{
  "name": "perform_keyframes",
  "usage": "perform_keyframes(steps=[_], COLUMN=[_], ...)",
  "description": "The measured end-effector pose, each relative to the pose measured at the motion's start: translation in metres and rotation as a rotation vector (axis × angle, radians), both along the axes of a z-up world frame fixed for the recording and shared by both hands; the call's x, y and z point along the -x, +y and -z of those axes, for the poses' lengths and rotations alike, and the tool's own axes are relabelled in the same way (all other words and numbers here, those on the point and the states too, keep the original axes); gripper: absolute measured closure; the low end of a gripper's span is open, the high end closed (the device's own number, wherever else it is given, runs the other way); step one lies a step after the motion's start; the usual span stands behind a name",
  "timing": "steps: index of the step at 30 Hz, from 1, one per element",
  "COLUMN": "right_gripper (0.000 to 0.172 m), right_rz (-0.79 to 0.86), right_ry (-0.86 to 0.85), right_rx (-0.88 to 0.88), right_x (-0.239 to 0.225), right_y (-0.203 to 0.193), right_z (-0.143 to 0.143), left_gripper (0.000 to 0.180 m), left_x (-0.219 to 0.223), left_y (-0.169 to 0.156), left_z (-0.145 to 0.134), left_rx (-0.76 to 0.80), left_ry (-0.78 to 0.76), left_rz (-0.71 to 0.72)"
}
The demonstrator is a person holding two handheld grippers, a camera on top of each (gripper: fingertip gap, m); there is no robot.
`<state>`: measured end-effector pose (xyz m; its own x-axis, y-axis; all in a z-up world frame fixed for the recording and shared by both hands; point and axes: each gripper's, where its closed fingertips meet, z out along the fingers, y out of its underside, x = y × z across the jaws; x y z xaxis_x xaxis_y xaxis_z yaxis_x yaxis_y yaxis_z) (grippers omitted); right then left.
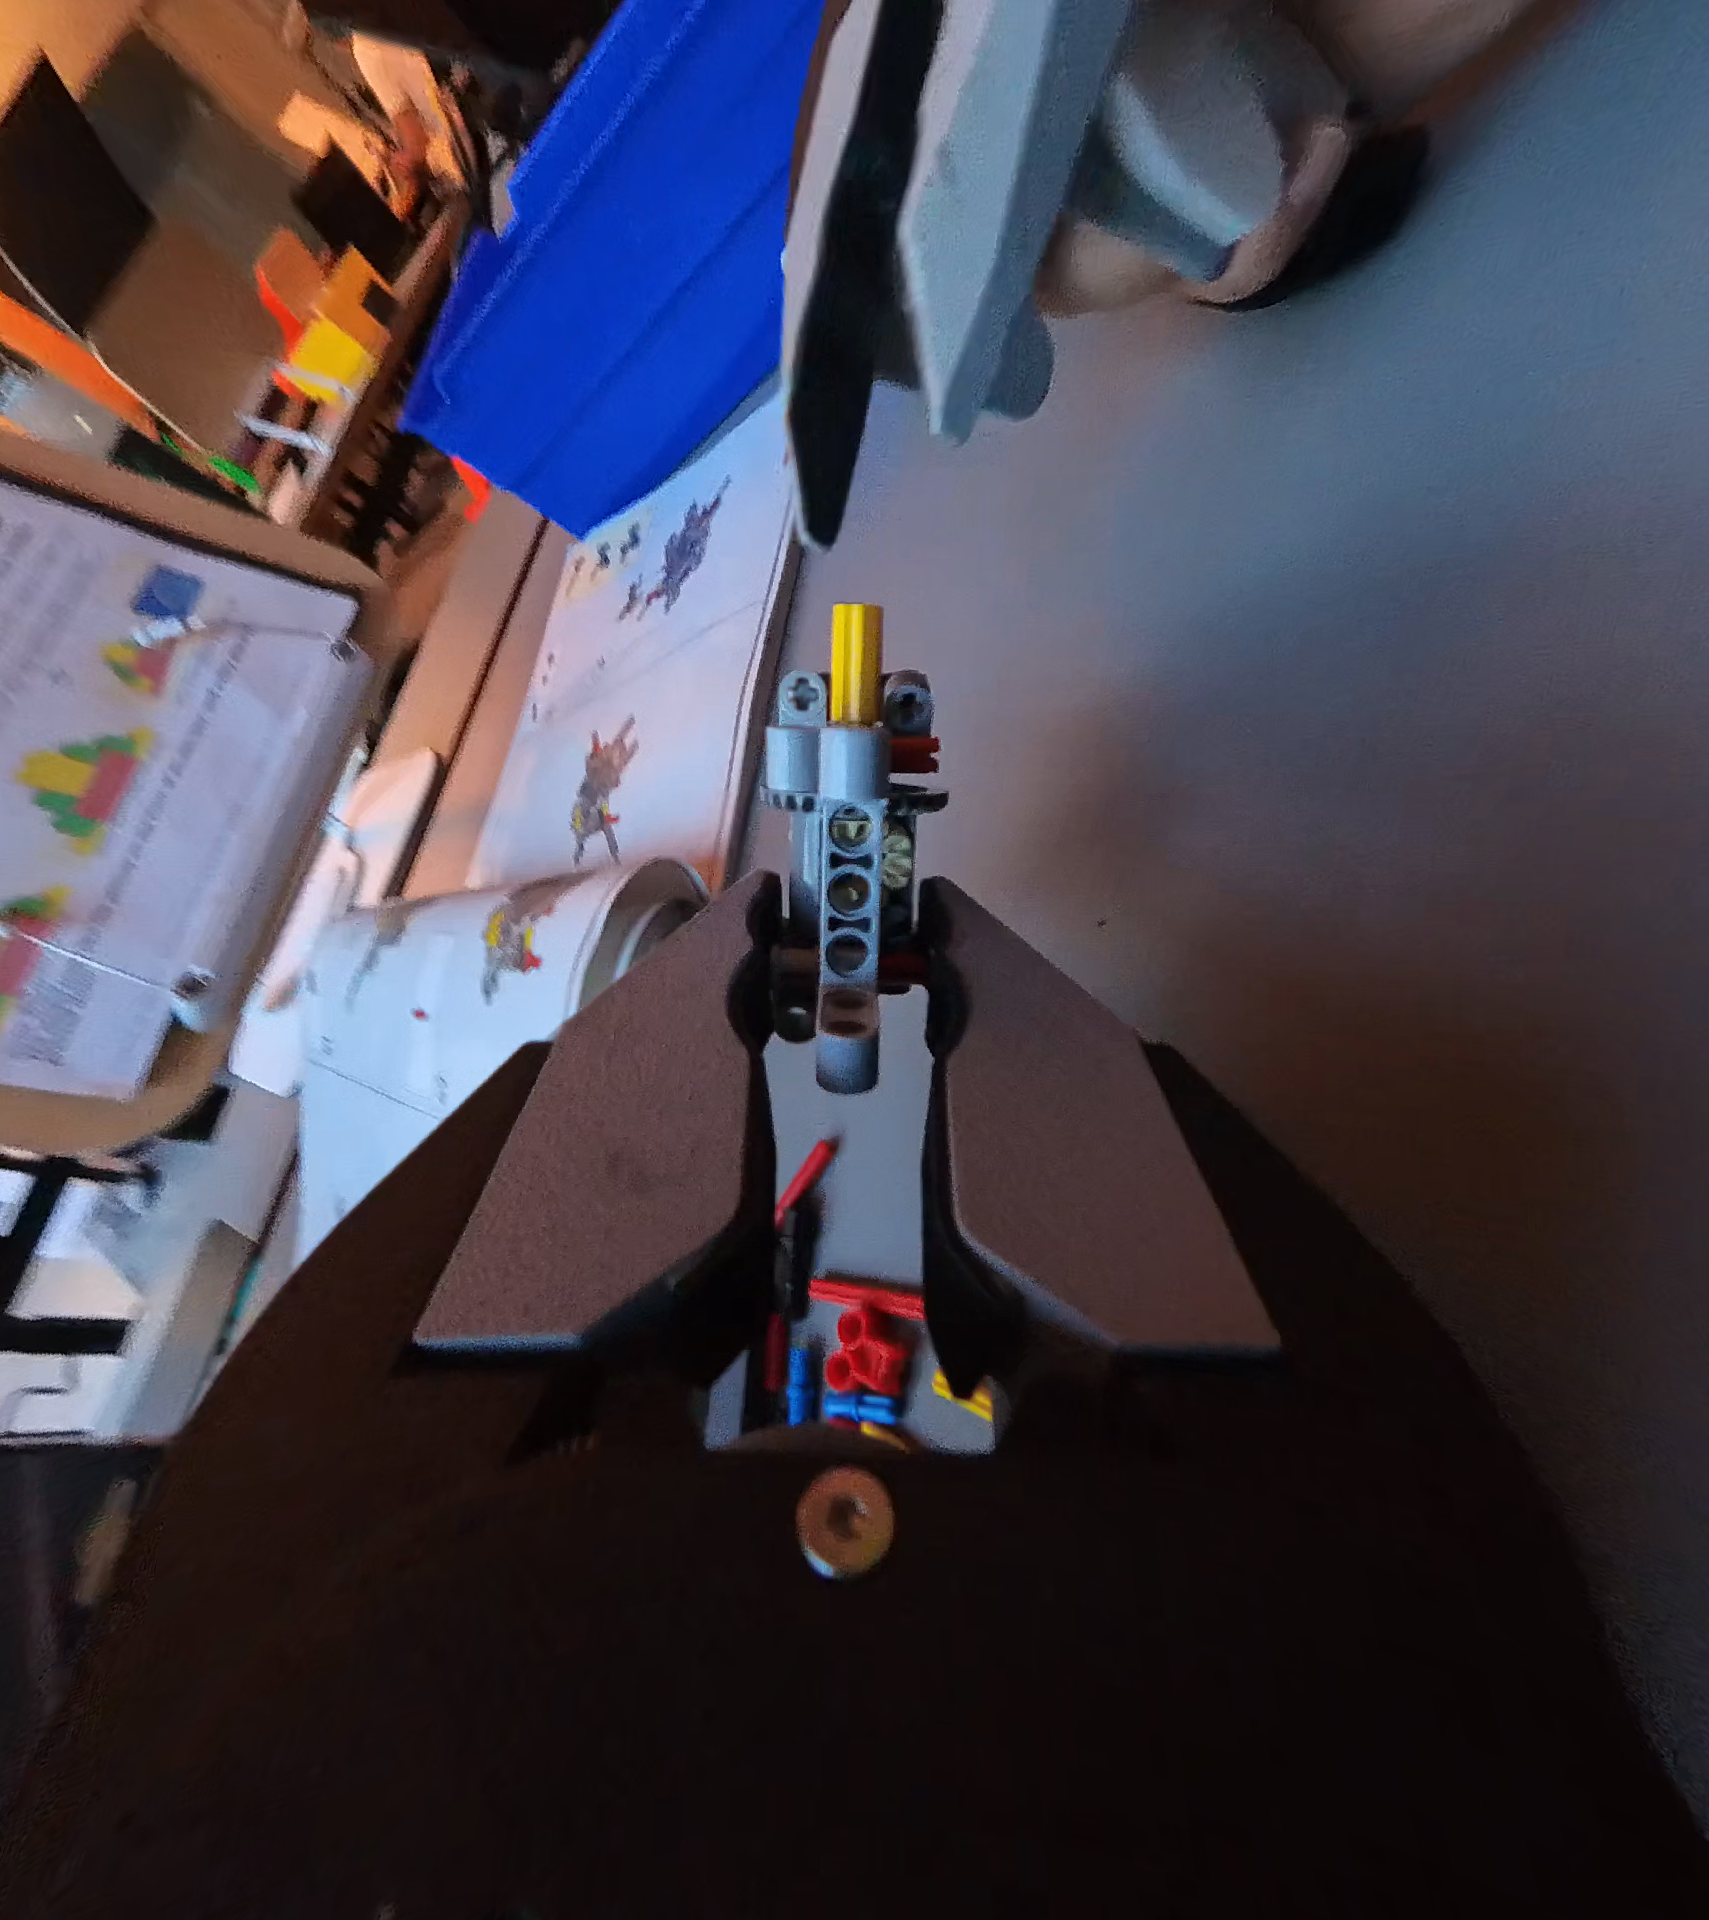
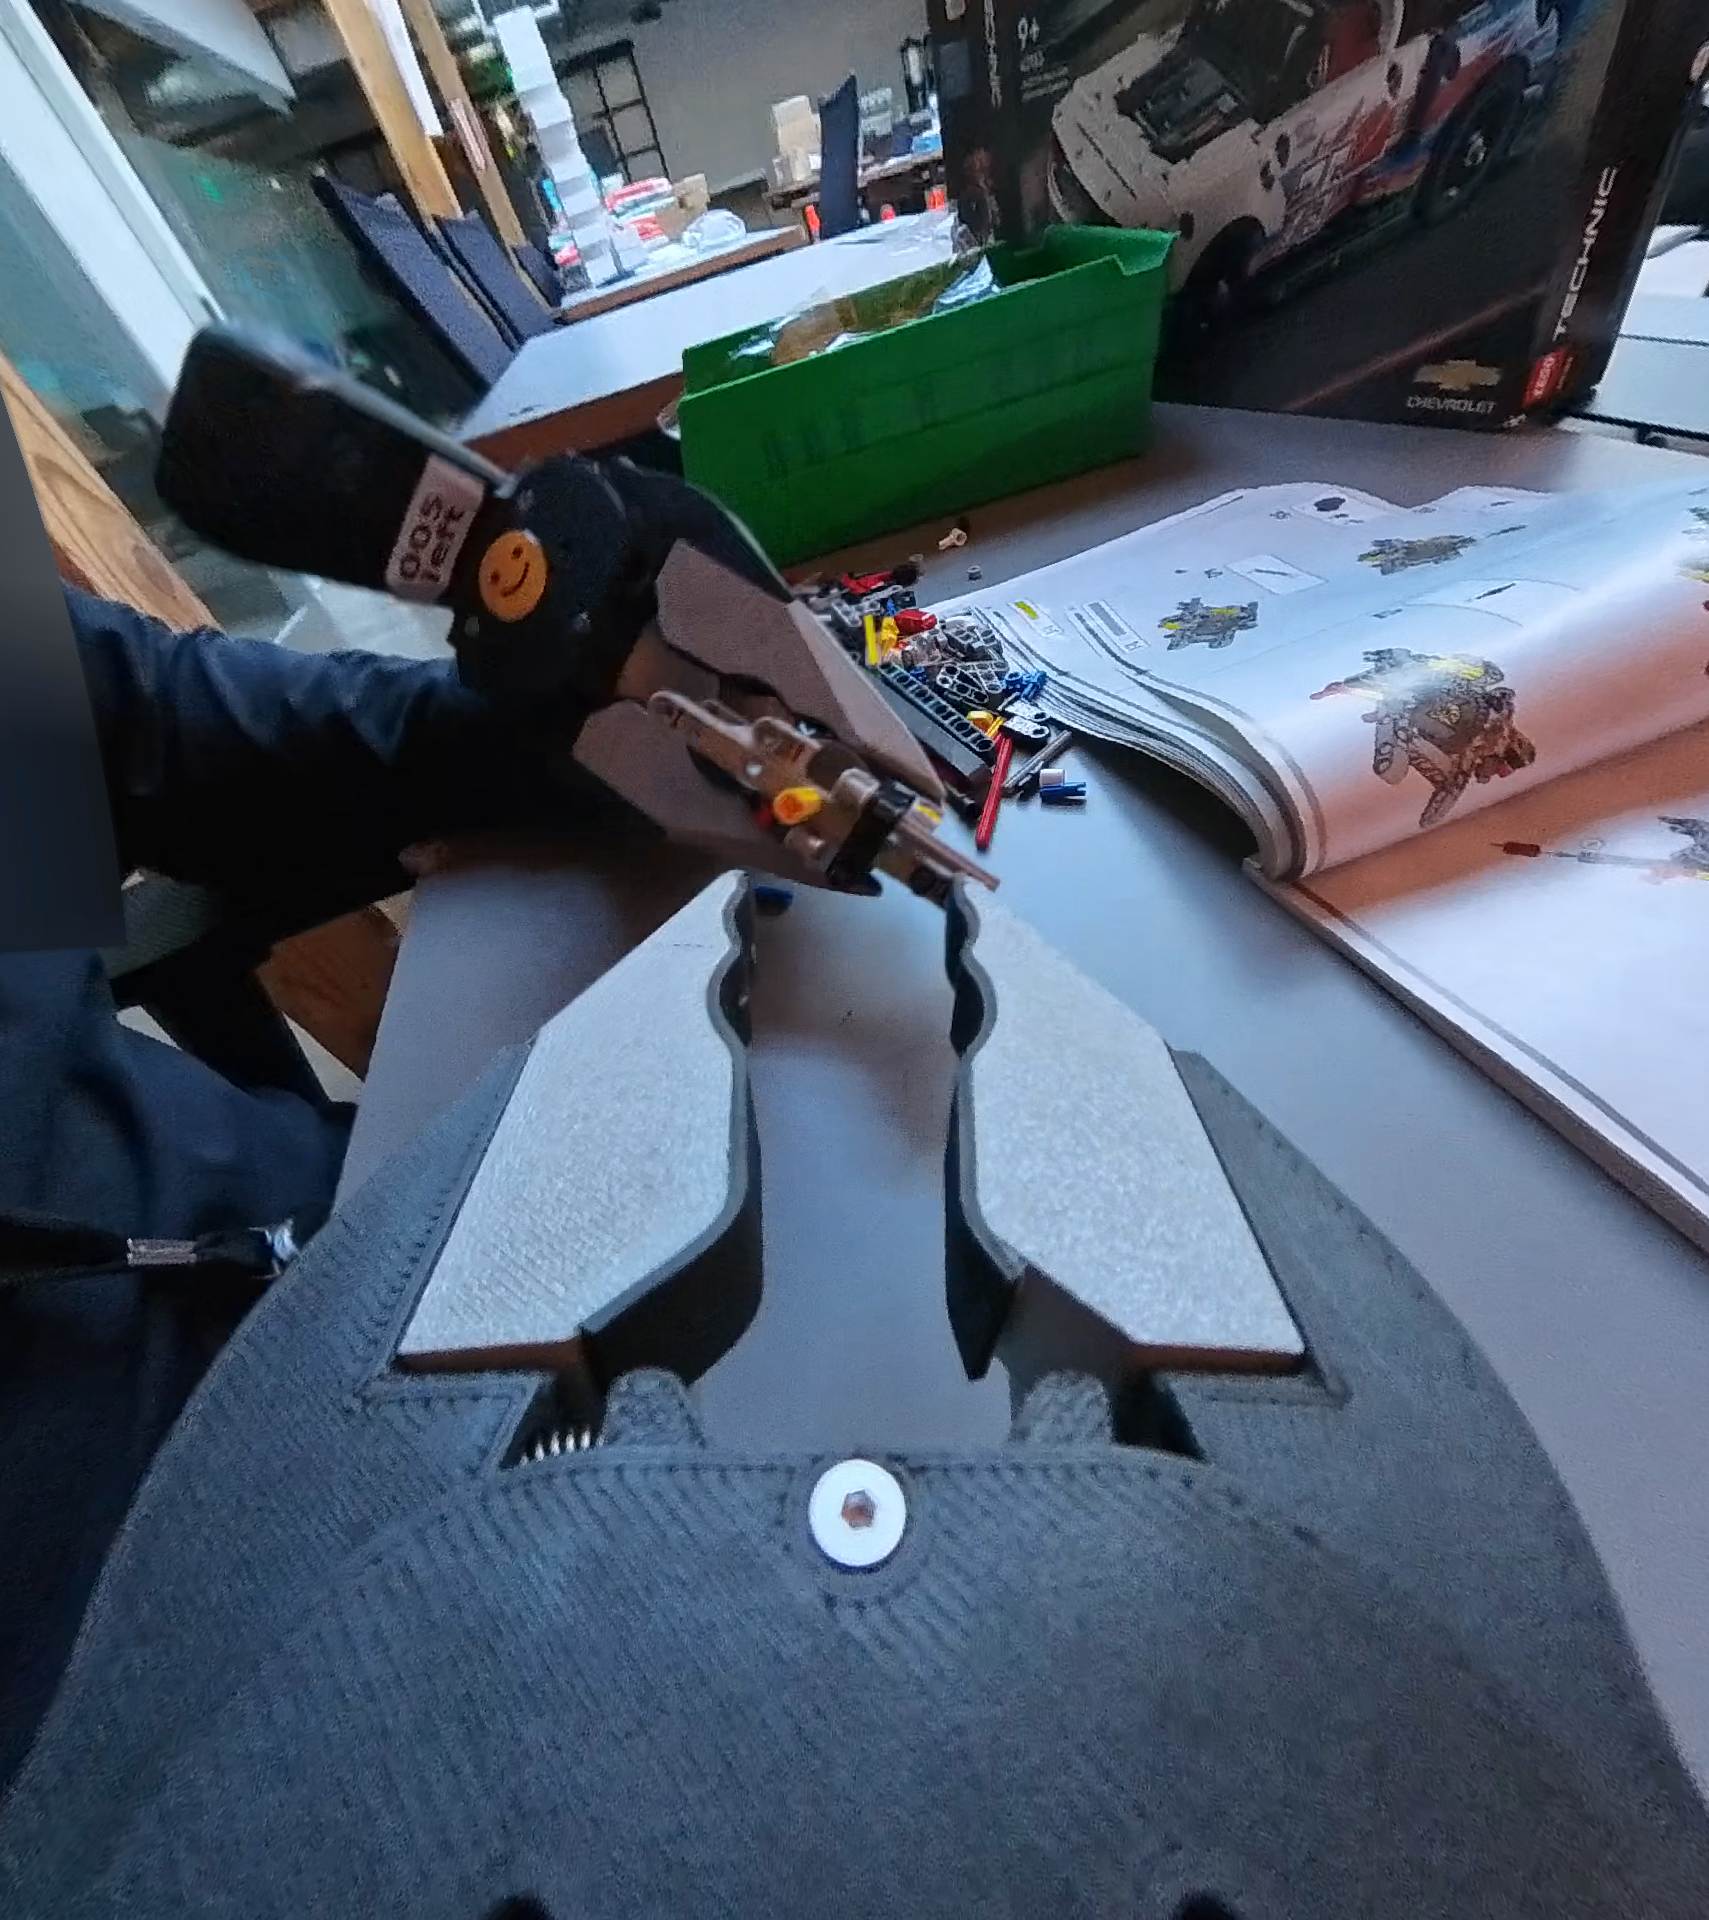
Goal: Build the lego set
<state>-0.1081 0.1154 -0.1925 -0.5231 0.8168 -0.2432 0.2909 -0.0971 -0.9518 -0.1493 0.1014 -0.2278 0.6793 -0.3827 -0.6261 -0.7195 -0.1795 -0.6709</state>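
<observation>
Above the grey worktop (image 2: 1193,935), the left tongs (image 1: 845,961) are clenching a small grey brick assembly (image 1: 850,873) with a yellow axle (image 1: 855,665) sticking out at its far end, and both pads are pressing on its sides. The right tongs (image 2: 850,935) are standing released with nothing between the fingers, just beside the tip of that assembly. A pile of loose bricks (image 2: 943,665) is lying near an open instruction book (image 2: 1452,675), with a green bin (image 2: 933,416) behind

Green bin (image 2: 923,416), open booklet (image 2: 1452,727), loose pieces (image 2: 975,675)
</observation>
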Motion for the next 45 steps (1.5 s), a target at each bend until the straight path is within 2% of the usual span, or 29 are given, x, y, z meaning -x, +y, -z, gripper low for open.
perform_keyframes(steps=[2,4,7,9,12,16,18,20,22,25,32,39,45], right_gripper=[0.142,0.152,0.156,0.156,0.146,0.134,0.138,0.152,0.150,0.144,0.140,0.144,0.139], right_rz=[-0.018,-0.011,-0.001,-0.025,-0.056,-0.041,-0.021,0.042,0.058,0.093,0.087,0.068,0.055], right_ry=[0.025,0.061,0.105,0.123,0.114,0.078,0.052,0.020,-0.010,-0.043,-0.076,-0.149,-0.202], right_rx=[-0.009,-0.100,-0.285,-0.296,-0.251,-0.154,-0.087,-0.009,0.049,0.068,0.114,0.101,0.177], right_x=[-0.002,-0.002,-0.003,-0.005,-0.006,-0.003,0.001,0.009,0.014,0.018,0.019,0.024,0.027], right_y=[-0.002,0.000,0.003,-0.001,-0.007,-0.003,-0.001,0.007,0.009,0.015,0.018,0.014,0.018], right_z=[-0.003,-0.001,0.006,0.006,0.004,0.001,-0.001,-0.002,-0.002,0.002,0.004,0.014,0.018], left_gripper=[0.157,0.157,0.157,0.157,0.157,0.157,0.157,0.157,0.157,0.156,0.157,0.157,0.157], left_x=[-0.005,-0.015,-0.021,-0.021,-0.016,0.004,0.007,0.009,0.014,0.009,0.009,0.010,0.010], left_y=[0.000,-0.003,-0.006,-0.006,-0.005,0.002,0.005,0.009,0.012,0.013,0.013,0.013,0.012], left_z=[-0.005,-0.009,-0.014,-0.017,-0.016,-0.012,-0.013,-0.010,-0.003,0.003,0.004,0.007,0.010], left_rx=[-0.045,-0.057,-0.077,-0.083,-0.081,-0.075,-0.079,-0.065,-0.024,-0.002,0.005,0.028,0.060], left_ry=[0.025,-0.037,-0.103,-0.133,-0.120,-0.005,0.045,0.099,0.186,0.261,0.223,0.218,0.176], left_rz=[0.025,0.086,0.131,0.139,0.110,-0.034,-0.086,-0.136,-0.193,-0.196,-0.197,-0.213,-0.227])
